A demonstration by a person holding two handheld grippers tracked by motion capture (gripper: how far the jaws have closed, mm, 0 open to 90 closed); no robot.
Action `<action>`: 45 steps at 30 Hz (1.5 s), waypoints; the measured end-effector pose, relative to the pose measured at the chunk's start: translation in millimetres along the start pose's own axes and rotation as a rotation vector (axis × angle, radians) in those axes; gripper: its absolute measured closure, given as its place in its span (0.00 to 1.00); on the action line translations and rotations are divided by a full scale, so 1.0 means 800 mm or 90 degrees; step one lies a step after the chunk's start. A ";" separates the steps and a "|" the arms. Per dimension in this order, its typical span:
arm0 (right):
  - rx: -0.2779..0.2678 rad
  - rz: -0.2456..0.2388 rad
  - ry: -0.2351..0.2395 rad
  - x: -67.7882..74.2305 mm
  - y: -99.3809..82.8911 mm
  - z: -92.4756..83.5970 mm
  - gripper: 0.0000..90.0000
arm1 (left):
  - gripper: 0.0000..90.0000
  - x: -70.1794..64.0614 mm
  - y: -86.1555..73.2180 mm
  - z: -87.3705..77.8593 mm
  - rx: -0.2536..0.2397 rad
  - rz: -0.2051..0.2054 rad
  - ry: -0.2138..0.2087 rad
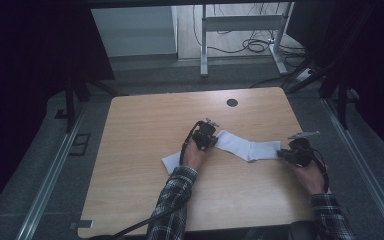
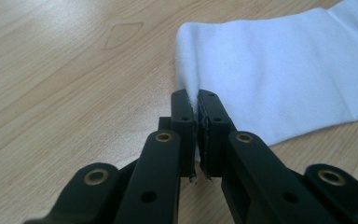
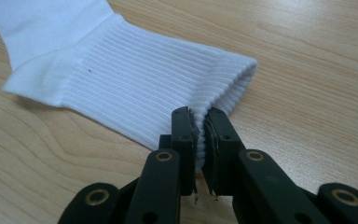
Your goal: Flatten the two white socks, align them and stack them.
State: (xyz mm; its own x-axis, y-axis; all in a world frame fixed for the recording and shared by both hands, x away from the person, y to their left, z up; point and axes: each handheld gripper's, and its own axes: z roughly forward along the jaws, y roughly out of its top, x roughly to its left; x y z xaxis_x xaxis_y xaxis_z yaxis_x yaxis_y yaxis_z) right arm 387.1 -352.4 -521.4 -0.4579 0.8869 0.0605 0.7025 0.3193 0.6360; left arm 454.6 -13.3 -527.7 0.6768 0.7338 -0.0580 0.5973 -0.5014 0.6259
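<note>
Both grippers pinch the sock (image 1: pixel 247 148): left (image 2: pixel 196 109) toe, right (image 3: pixel 199 122) ribbed cuff.

My wooden table (image 1: pixel 145 150) carried white sock (image 1: pixel 247 147) lying flat; second white piece (image 1: pixel 170 162) lay nearer left edge.

A: What colour is the soft cotton sock (image 1: pixel 250 148) with the ribbed cuff?
B: White all over, on a pale wood-grain worktop (image 1: pixel 145 130) with a black round hole.
A: And each tool?
B: The left tool (image 2: pixel 196 108) and right tool (image 3: pixel 201 122) are black with brass-coloured rivets. The sleeves (image 1: pixel 172 200) are dark plaid.
</note>
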 end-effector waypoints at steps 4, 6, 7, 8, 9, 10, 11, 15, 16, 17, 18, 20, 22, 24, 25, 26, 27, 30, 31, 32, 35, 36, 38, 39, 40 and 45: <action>-0.005 -0.004 0.003 0.000 0.000 -0.003 0.92 | 0.96 -0.002 -0.001 -0.009 -0.013 0.006 -0.006; -0.009 -0.007 0.004 0.001 0.000 -0.007 0.92 | 0.96 -0.002 -0.002 -0.016 -0.022 0.011 -0.012; -0.018 -0.009 0.006 0.002 0.001 -0.011 0.92 | 0.96 -0.004 -0.002 -0.025 -0.033 0.013 -0.014; -0.022 -0.011 0.007 0.003 0.002 -0.013 0.92 | 0.96 -0.004 -0.002 -0.025 -0.033 0.013 -0.014; -0.028 -0.012 0.009 0.004 0.002 -0.015 0.92 | 0.96 -0.004 -0.002 -0.030 -0.036 0.018 -0.015; -0.030 -0.016 0.010 0.005 0.003 -0.017 0.92 | 0.96 -0.006 -0.002 -0.038 -0.043 0.021 -0.017; -0.030 -0.016 0.010 0.005 0.003 -0.017 0.92 | 0.96 -0.006 -0.002 -0.038 -0.043 0.021 -0.017; -0.052 -0.024 0.014 0.012 0.008 -0.029 0.92 | 0.96 -0.008 -0.007 -0.058 -0.055 0.028 -0.015; -0.052 -0.024 0.014 0.012 0.008 -0.029 0.92 | 0.96 -0.008 -0.008 -0.064 -0.060 0.026 -0.015; -0.059 -0.028 0.017 0.016 0.010 -0.033 0.92 | 0.96 -0.007 -0.011 -0.069 -0.064 0.024 -0.016; -0.062 -0.032 0.020 0.018 0.012 -0.035 0.92 | 0.96 -0.006 -0.013 -0.076 -0.068 0.023 -0.017; -0.066 -0.036 0.024 0.021 0.013 -0.037 0.92 | 0.96 -0.005 -0.021 -0.091 -0.078 0.021 -0.016; -0.073 -0.046 0.035 0.028 0.016 -0.042 0.92 | 0.96 -0.005 -0.027 -0.104 -0.084 0.022 -0.016; -0.078 -0.055 0.043 0.036 0.019 -0.045 0.92 | 0.96 -0.003 -0.036 -0.118 -0.091 0.022 -0.015; -0.085 -0.065 0.053 0.045 0.022 -0.050 0.92 | 0.96 -0.003 -0.040 -0.126 -0.094 0.020 -0.013; -0.085 -0.065 0.053 0.045 0.022 -0.050 0.92 | 0.96 -0.003 -0.044 -0.133 -0.097 0.019 -0.011; -0.089 -0.070 0.059 0.049 0.024 -0.051 0.92 | 0.96 -0.003 -0.049 -0.140 -0.100 0.019 -0.010; -0.095 -0.091 0.080 0.068 0.031 -0.055 0.91 | 0.96 -0.002 -0.063 -0.162 -0.106 0.016 -0.005; -0.095 -0.091 0.080 0.068 0.031 -0.055 0.91 | 0.96 -0.002 -0.069 -0.169 -0.107 0.015 -0.002; -0.095 -0.096 0.087 0.072 0.032 -0.055 0.91 | 0.96 -0.002 -0.074 -0.175 -0.109 0.012 0.000; -0.091 -0.107 0.109 0.085 0.034 -0.053 0.91 | 0.96 -0.001 -0.094 -0.195 -0.115 0.003 0.005; -0.088 -0.117 0.124 0.095 0.035 -0.052 0.91 | 0.96 -0.001 -0.099 -0.199 -0.115 0.001 0.007; -0.085 -0.126 0.140 0.105 0.036 -0.051 0.91 | 0.96 -0.001 -0.112 -0.209 -0.119 -0.006 0.011; -0.085 -0.126 0.140 0.105 0.036 -0.051 0.91 | 0.96 -0.002 -0.119 -0.214 -0.118 -0.007 0.015; -0.083 -0.130 0.147 0.110 0.037 -0.051 0.91 | 0.96 -0.003 -0.125 -0.219 -0.118 -0.009 0.020; -0.062 -0.159 0.185 0.139 0.036 -0.044 0.91 | 0.95 -0.012 -0.161 -0.235 -0.118 -0.014 0.044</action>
State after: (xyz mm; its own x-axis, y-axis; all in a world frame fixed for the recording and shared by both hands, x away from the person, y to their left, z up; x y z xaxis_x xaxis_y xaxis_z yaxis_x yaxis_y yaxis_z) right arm 337.3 -256.1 -469.3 -0.7528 0.6505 0.1011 0.5016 0.4674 0.7280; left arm 290.2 130.4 -461.4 0.6291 0.7769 -0.0235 0.5183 -0.3967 0.7576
